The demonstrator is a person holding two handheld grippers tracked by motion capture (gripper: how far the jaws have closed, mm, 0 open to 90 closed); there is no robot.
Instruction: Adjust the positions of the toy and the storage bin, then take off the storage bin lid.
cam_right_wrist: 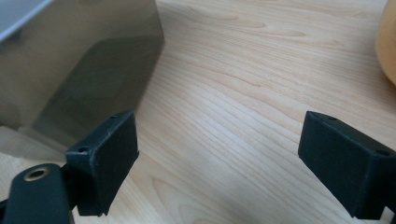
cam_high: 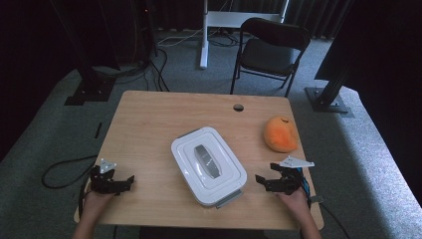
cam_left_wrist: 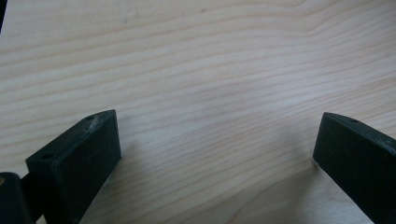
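Wooden table [cam_left_wrist: 210,70] under left gripper [cam_left_wrist: 217,140]; right gripper [cam_right_wrist: 217,140] beside white container [cam_right_wrist: 79,65].

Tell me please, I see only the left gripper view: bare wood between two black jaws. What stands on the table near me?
Observer: A white lidded container sits at the table's middle, to the right of your left gripper, apart from it.
Operator: Is its lid on?
Observer: Yes, the lid is on; it has a grey handle on top.
Operator: Where is the other gripper?
Observer: The right gripper rests at the container's other side, jaws open, pointing toward it.
Operator: Anything else there?
Observer: An orange soft toy lies near the table's right edge, beyond the right gripper.
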